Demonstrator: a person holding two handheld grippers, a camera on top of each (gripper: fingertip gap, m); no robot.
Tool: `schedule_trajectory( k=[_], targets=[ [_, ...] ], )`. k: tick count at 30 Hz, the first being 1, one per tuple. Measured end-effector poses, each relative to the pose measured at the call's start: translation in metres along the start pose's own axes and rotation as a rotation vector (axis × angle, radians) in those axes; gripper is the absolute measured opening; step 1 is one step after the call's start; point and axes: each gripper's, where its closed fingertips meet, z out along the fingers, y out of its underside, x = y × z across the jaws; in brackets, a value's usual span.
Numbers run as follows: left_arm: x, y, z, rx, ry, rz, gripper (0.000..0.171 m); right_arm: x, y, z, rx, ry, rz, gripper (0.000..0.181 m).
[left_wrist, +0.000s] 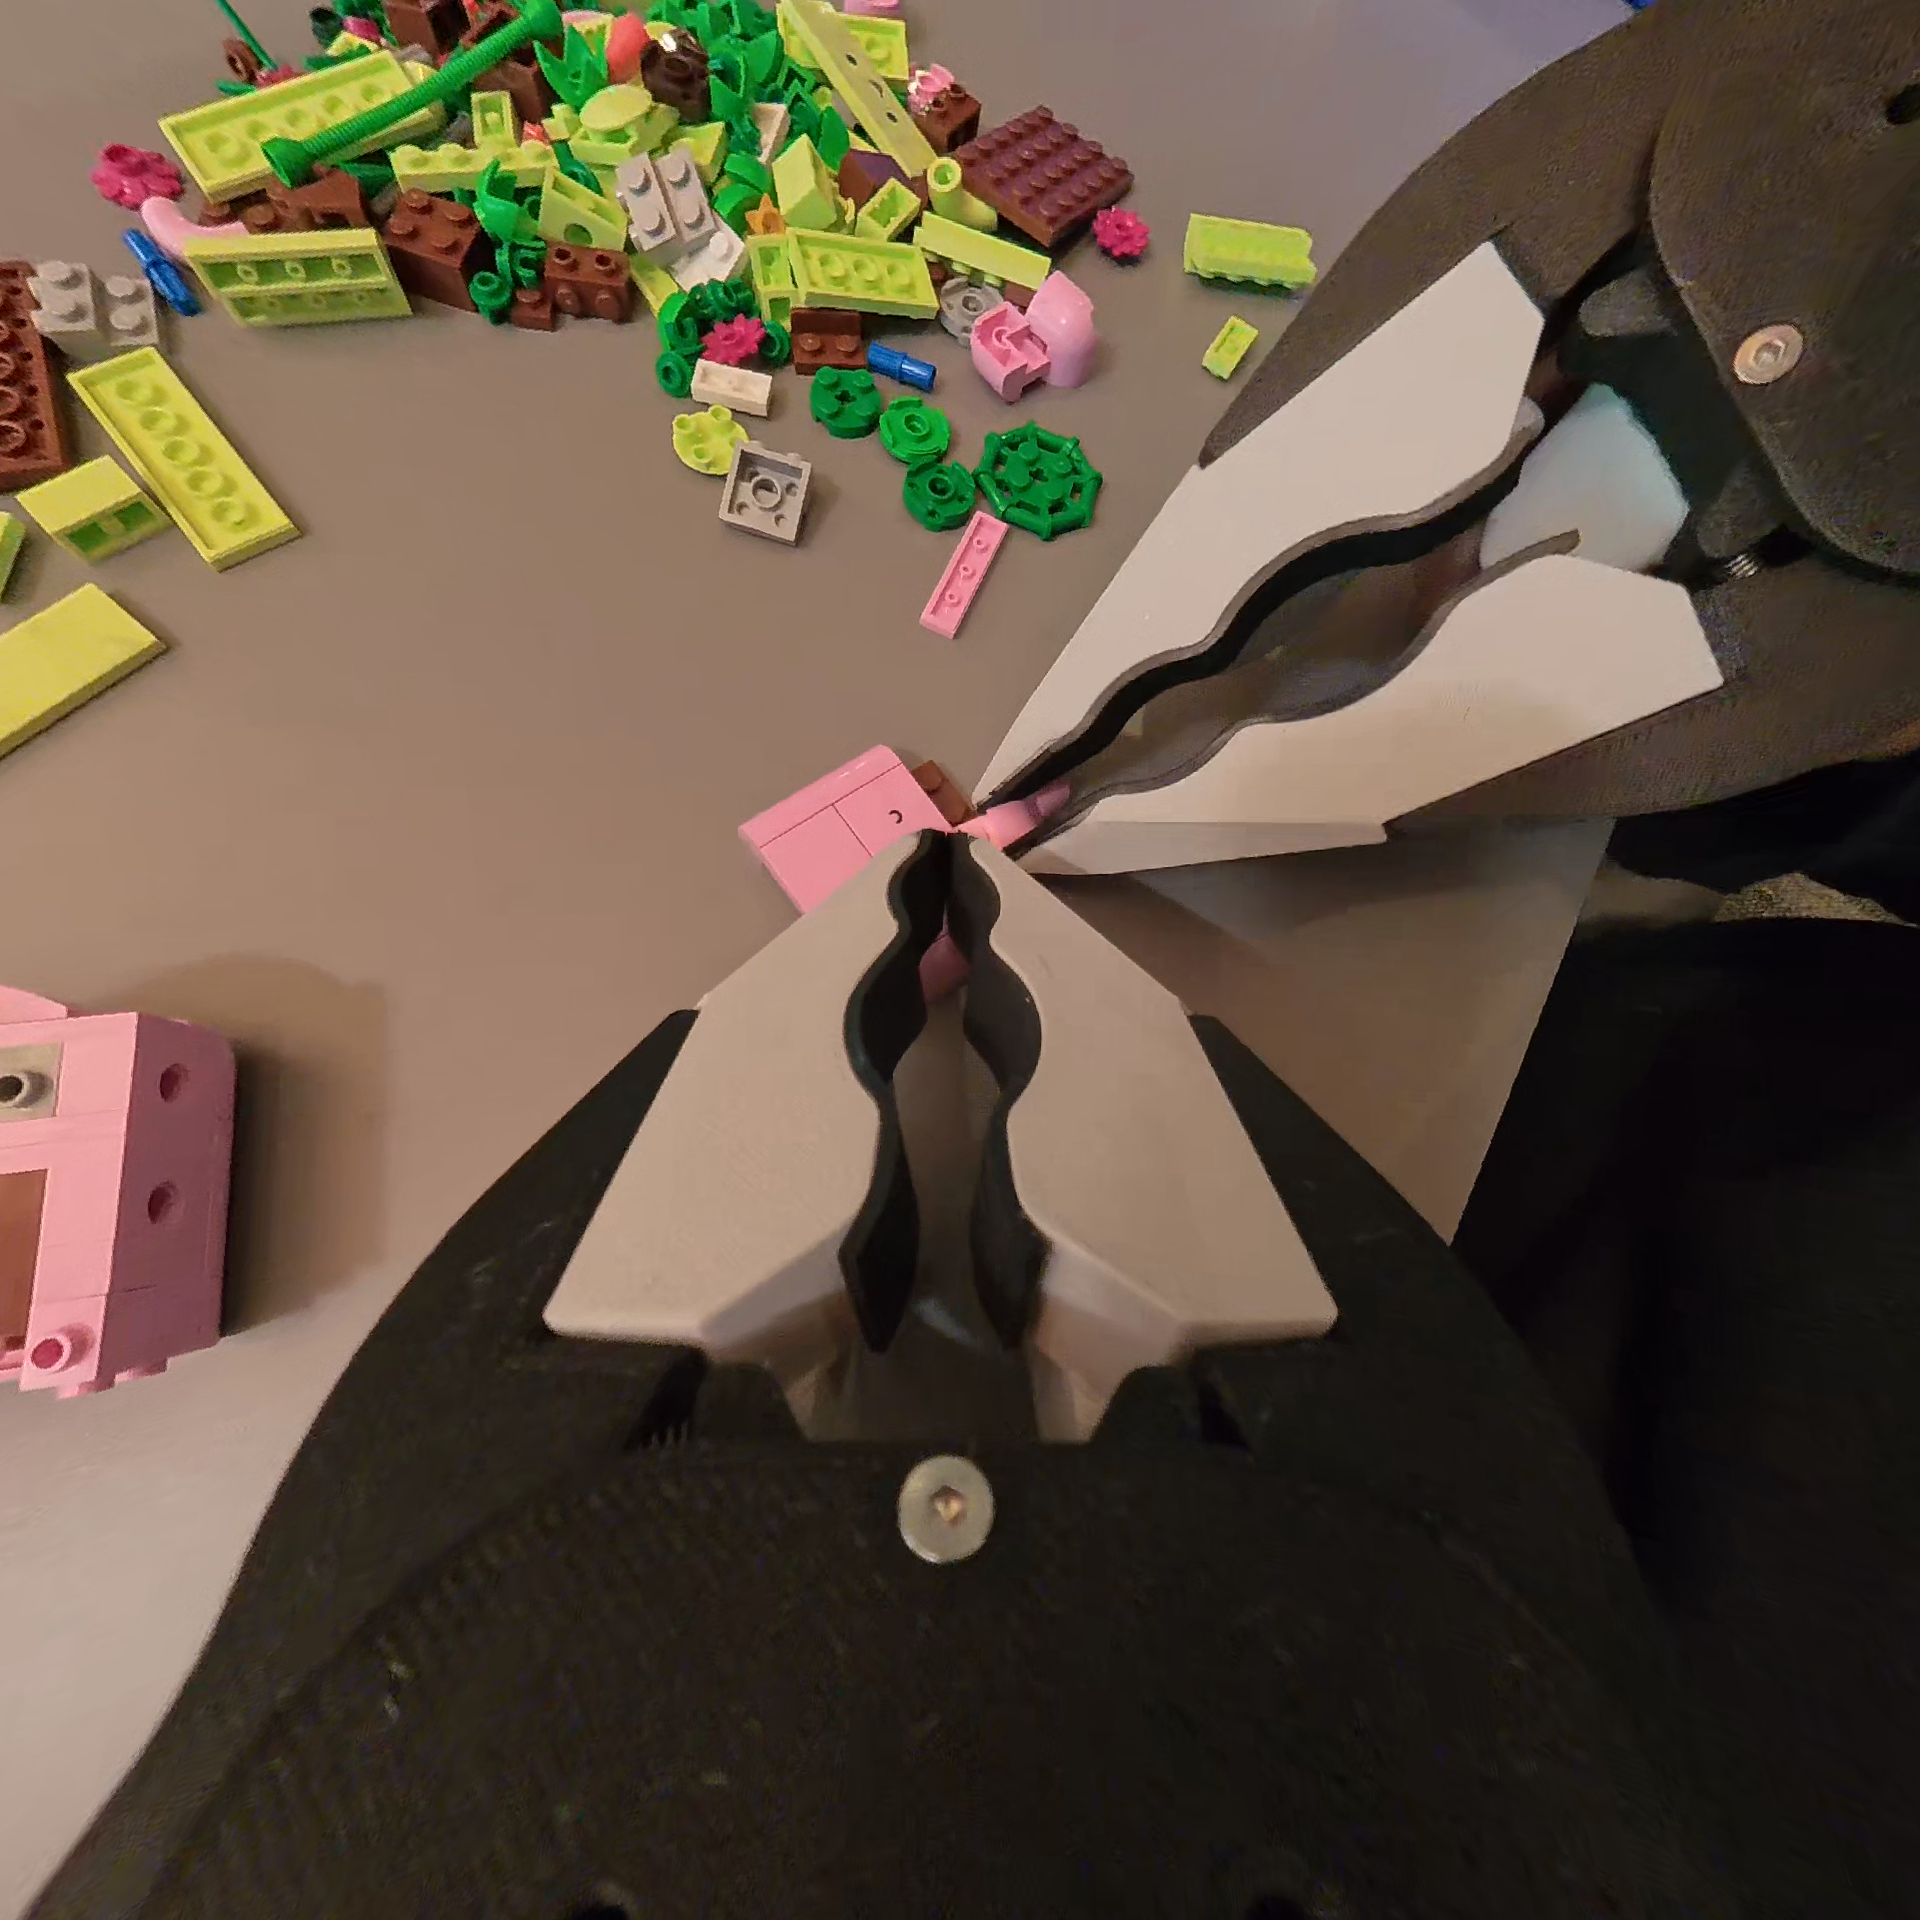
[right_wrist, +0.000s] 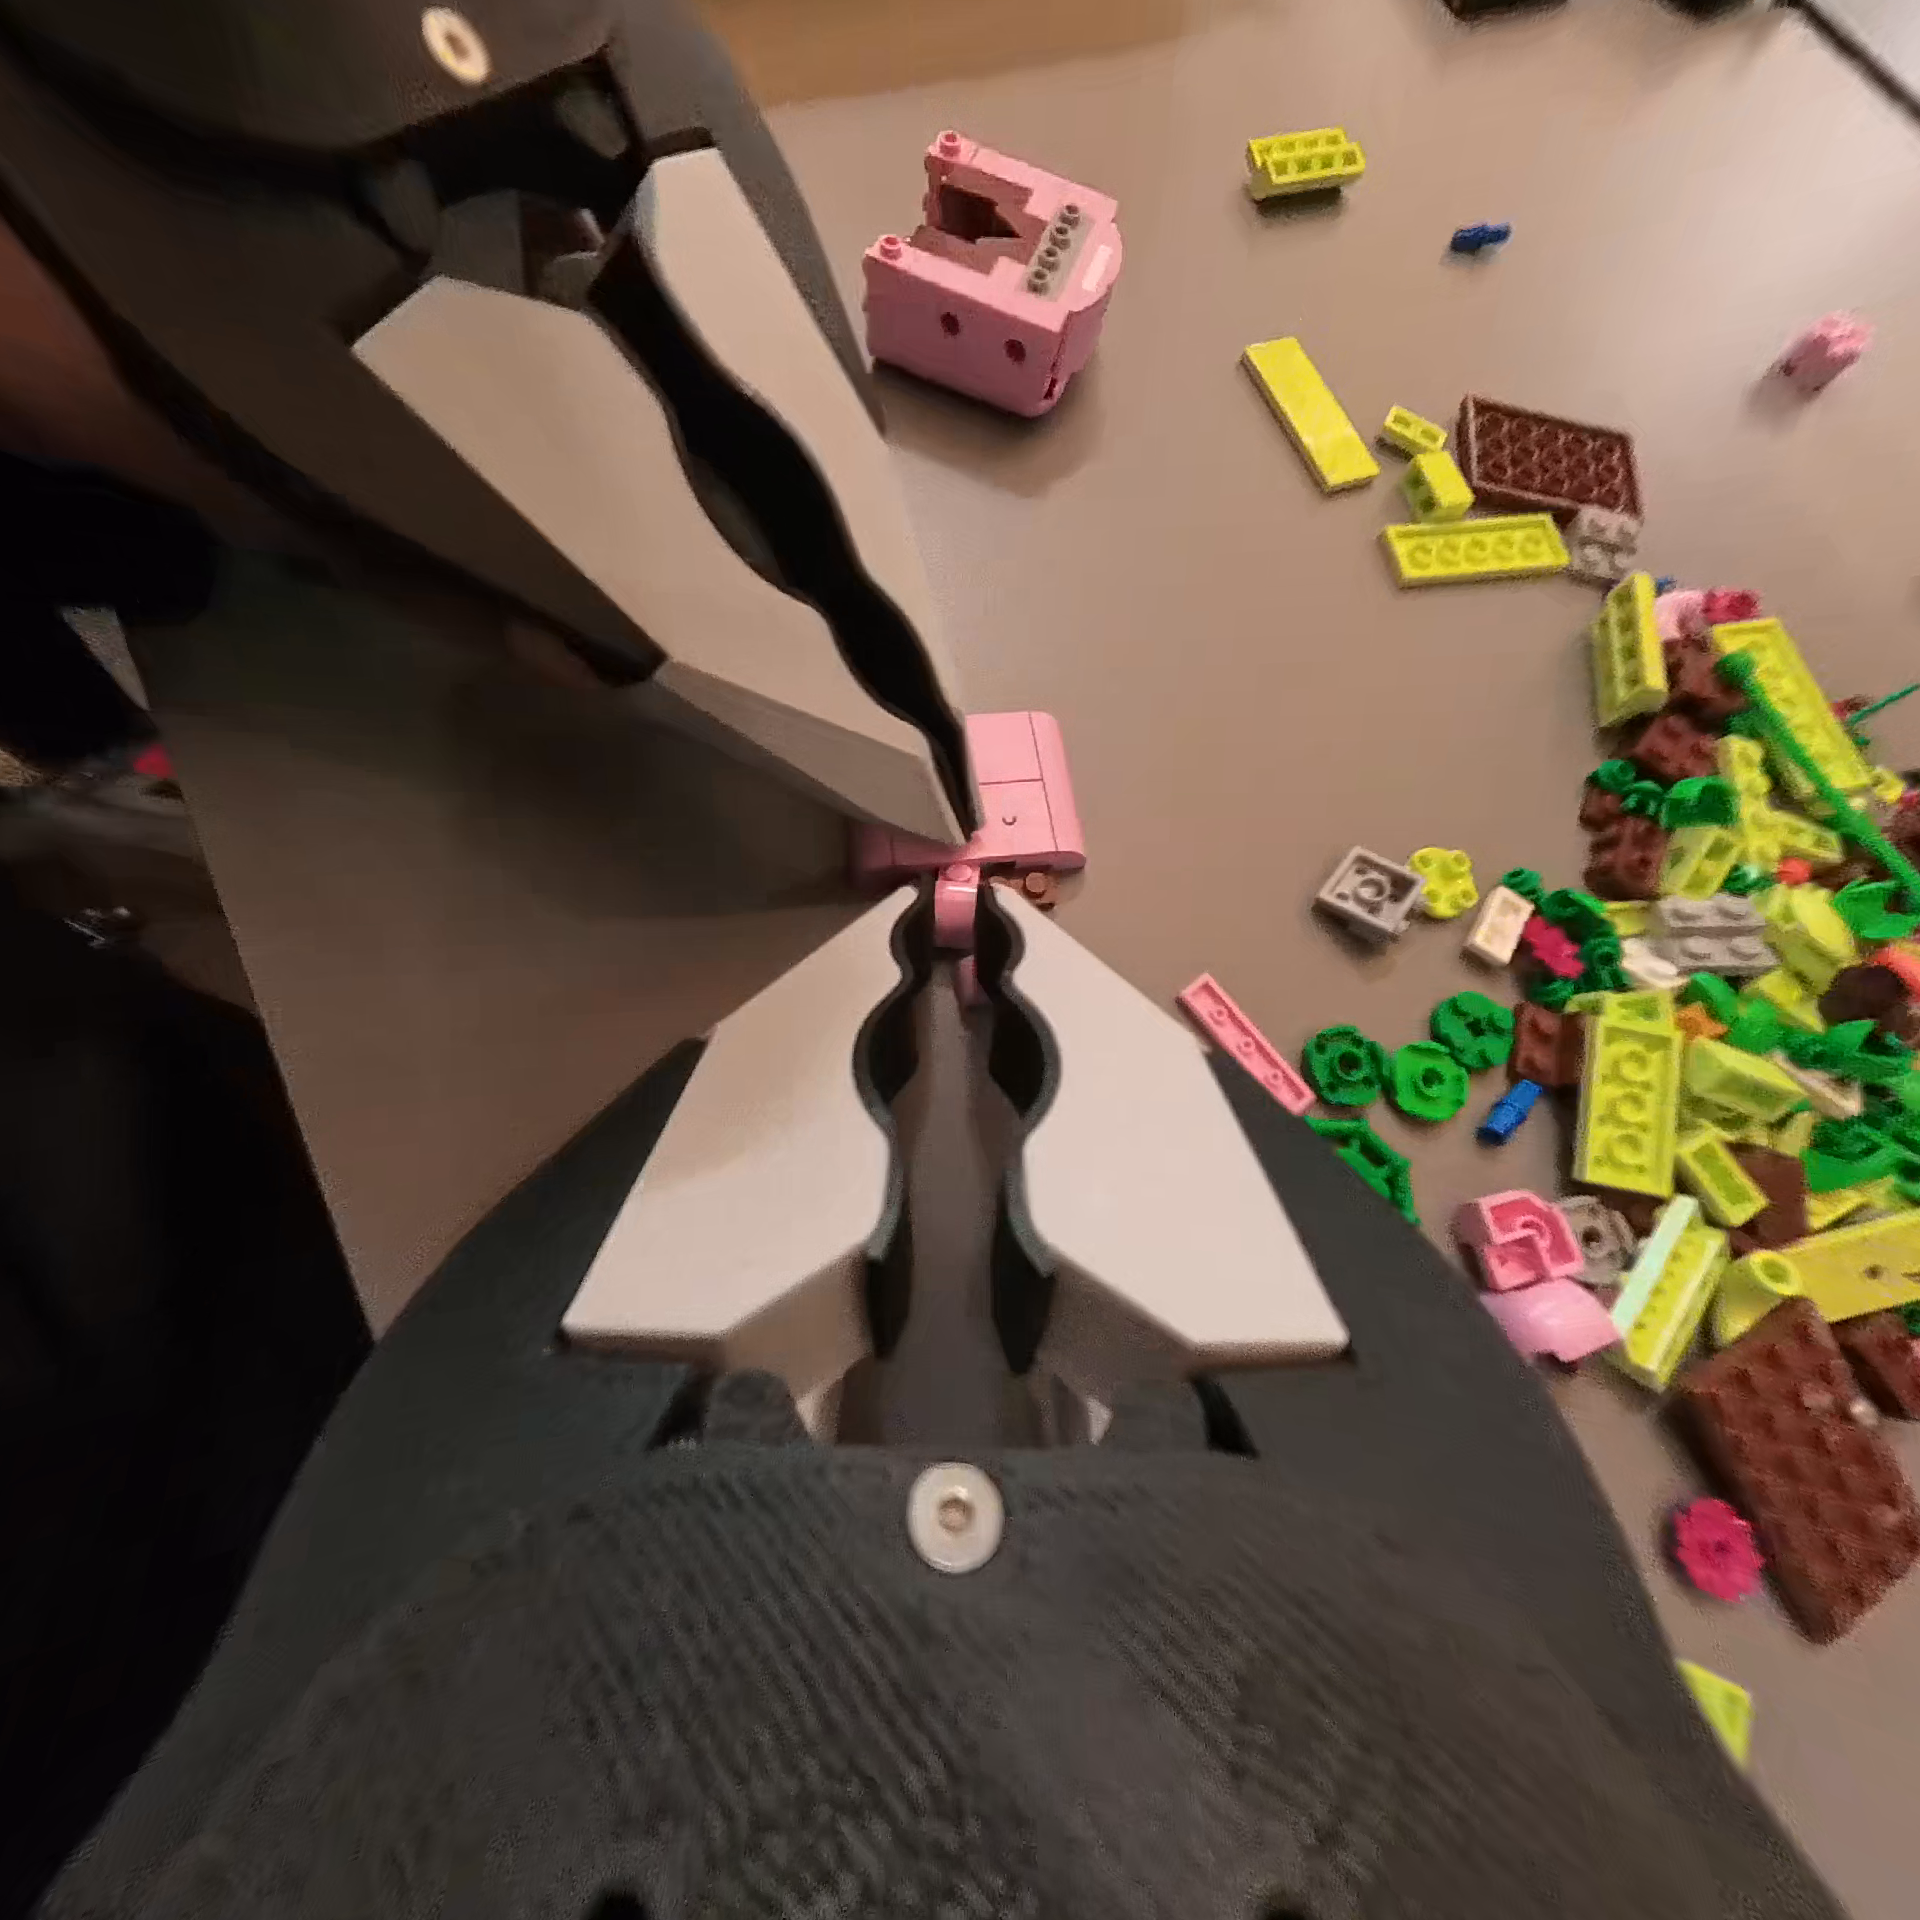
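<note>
A small pink brick assembly (left_wrist: 831, 821) with a brown piece at its far end lies just above the grey table. My left gripper (left_wrist: 948, 847) is shut on its near edge; the right wrist view shows this gripper (right_wrist: 964, 821) coming in from the upper left onto the assembly (right_wrist: 1013, 790). My right gripper (right_wrist: 954, 899) is shut on a small pink piece (right_wrist: 954, 920) and holds it against the assembly's side. In the left wrist view it (left_wrist: 997, 821) enters from the upper right with the pink piece (left_wrist: 1029, 816) at its tips. The two grippers' tips almost touch.
A larger pink brick build (left_wrist: 104, 1195) stands at the left, also in the right wrist view (right_wrist: 997, 281). A pile of lime, green, brown and pink bricks (left_wrist: 623, 187) spreads across the far table (right_wrist: 1714, 987). A pink strip plate (left_wrist: 964, 571) lies nearby. The tips of both grippers are at nearly the same place.
</note>
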Motion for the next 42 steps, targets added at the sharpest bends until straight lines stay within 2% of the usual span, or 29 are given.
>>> schedule_trajectory(
  k=[9,10,13,15,18,23,26,30,32,35,37,39,40,41,42],
  targets=[
    [0.0,0.0,0.0,-0.001,0.006,-0.005,0.006,0.002,-0.001,-0.001,0.007,-0.242,0.315,0.004],
    [0.001,0.0,0.001,-0.002,0.012,-0.002,0.006,0.002,-0.001,-0.001,0.007,-0.248,0.276,0.004],
    [0.002,0.001,0.001,-0.007,0.023,0.005,0.007,0.002,0.0,-0.001,-0.001,-0.139,-0.031,0.003],
    [0.003,0.001,0.001,-0.009,0.035,0.001,0.007,0.002,0.0,-0.001,0.003,-0.14,-0.081,0.004],
    [0.003,0.001,0.002,-0.01,0.043,-0.003,0.008,0.007,0.0,-0.002,0.013,-0.277,0.141,0.004],
    [0.004,0.001,0.002,-0.011,0.057,-0.008,0.007,0.008,0.0,-0.003,-0.004,-0.43,0.315,0.003],
    [0.005,0.001,0.002,-0.013,0.074,-0.014,0.007,0.007,0.001,-0.004,-0.007,-0.45,0.216,0.003],
    [0.01,0.003,0.002,-0.019,0.104,-0.007,0.008,0.003,0.005,-0.007,-0.033,-0.375,-0.18,0.004],
    [0.012,0.003,0.002,-0.023,0.125,-0.003,0.008,0.001,0.006,-0.009,-0.075,-0.411,-0.234,0.004],
    [0.012,0.003,0.001,-0.025,0.122,0.01,0.008,0.002,0.006,-0.009,-0.084,-0.551,-0.107,0.004],
    [0.014,0.004,0.001,-0.027,0.142,0.004,0.008,0.002,-0.002,-0.013,-0.055,-0.656,0.06,0.001],
    [0.014,0.004,0.001,-0.027,0.138,0.009,0.008,0.013,-0.05,-0.041,0.208,-0.79,0.247,0.0],
    [0.014,0.004,0.001,-0.027,0.135,0.013,0.008,0.027,-0.047,-0.037,0.165,-0.685,0.217,0.0],
    [0.014,0.004,0.001,-0.027,0.135,0.012,0.008,0.042,-0.028,-0.025,0.046,-0.496,0.098,0.0],
    [0.014,0.004,0.001,-0.027,0.138,0.007,0.007,0.045,-0.023,-0.022,0.007,-0.404,0.027,0.0]
  ],
)
